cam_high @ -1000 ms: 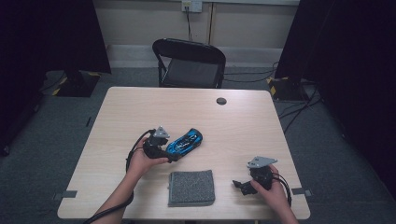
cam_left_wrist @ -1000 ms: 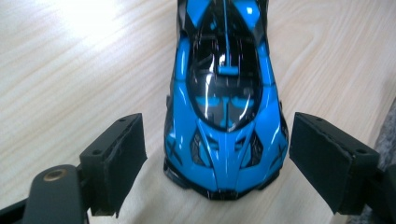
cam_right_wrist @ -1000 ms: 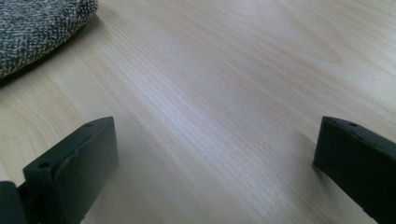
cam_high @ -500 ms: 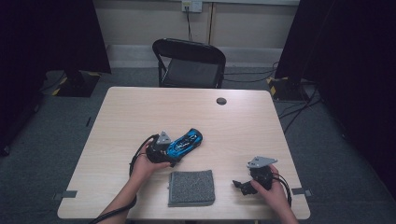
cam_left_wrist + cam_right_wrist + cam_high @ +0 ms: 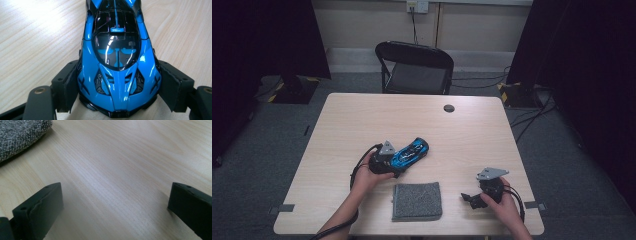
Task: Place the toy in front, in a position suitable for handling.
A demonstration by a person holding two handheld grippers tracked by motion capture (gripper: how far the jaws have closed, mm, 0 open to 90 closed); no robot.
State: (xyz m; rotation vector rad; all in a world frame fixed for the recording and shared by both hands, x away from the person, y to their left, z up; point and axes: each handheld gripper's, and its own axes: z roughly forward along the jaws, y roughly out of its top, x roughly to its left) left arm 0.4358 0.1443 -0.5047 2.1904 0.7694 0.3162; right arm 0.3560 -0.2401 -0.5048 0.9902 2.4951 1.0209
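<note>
Left tongs [image 5: 117, 100] just closing around rear of blue toy sports car [image 5: 117, 50], pads touching both flanks, glossy blue-and-black body on wooden bench [image 5: 462, 130] at centre, right tongs [image 5: 115, 202] spread wide, unladen, near grey cloth [image 5: 417, 201]

1. The toy car [image 5: 411, 152] is lying on the table [image 5: 472, 135], left of centre.
2. The cloth [image 5: 417, 201] is lying just in front of it, at the near edge.
3. A chair [image 5: 414, 67] is standing behind the table.
</note>
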